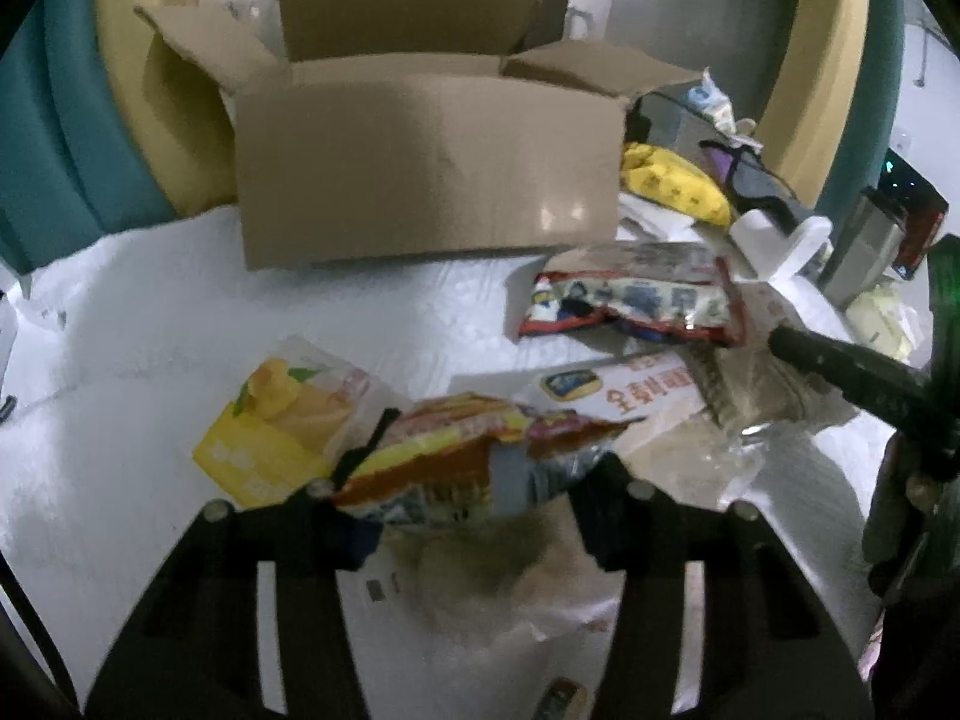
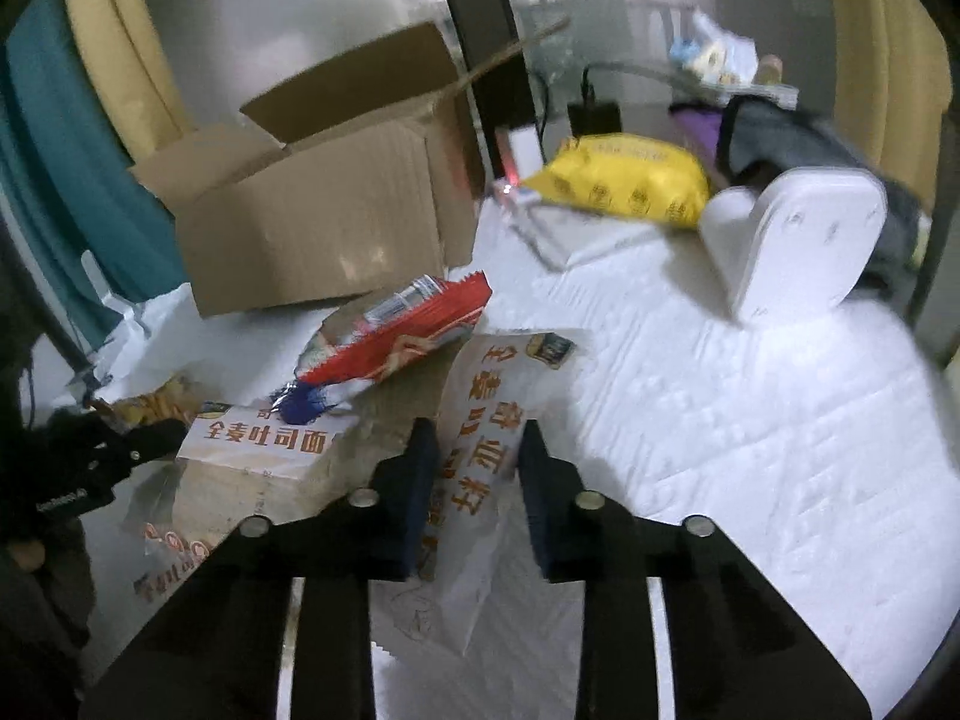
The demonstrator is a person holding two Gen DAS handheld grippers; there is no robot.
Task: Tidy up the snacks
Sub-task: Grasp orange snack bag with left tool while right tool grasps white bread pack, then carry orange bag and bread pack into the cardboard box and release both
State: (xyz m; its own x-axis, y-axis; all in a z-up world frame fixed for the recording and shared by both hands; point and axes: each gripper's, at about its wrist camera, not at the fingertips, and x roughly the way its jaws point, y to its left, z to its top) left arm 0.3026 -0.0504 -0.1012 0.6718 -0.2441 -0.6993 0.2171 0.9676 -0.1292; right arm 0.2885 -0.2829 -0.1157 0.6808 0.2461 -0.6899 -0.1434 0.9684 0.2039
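Note:
My left gripper is shut on an orange and yellow snack packet, held above the white cloth. A yellow mango packet lies just left of it. My right gripper is closed on a white bag with orange lettering. A second white lettered bag lies left of it. A red packet lies in front of the open cardboard box, which also shows in the left wrist view. The right gripper's arm shows at the right in the left view.
A yellow bag and a white curved stand sit at the back right. A red-edged printed packet lies right of the box. Dark clutter and a black device stand behind. Teal and cream curtains hang behind the box.

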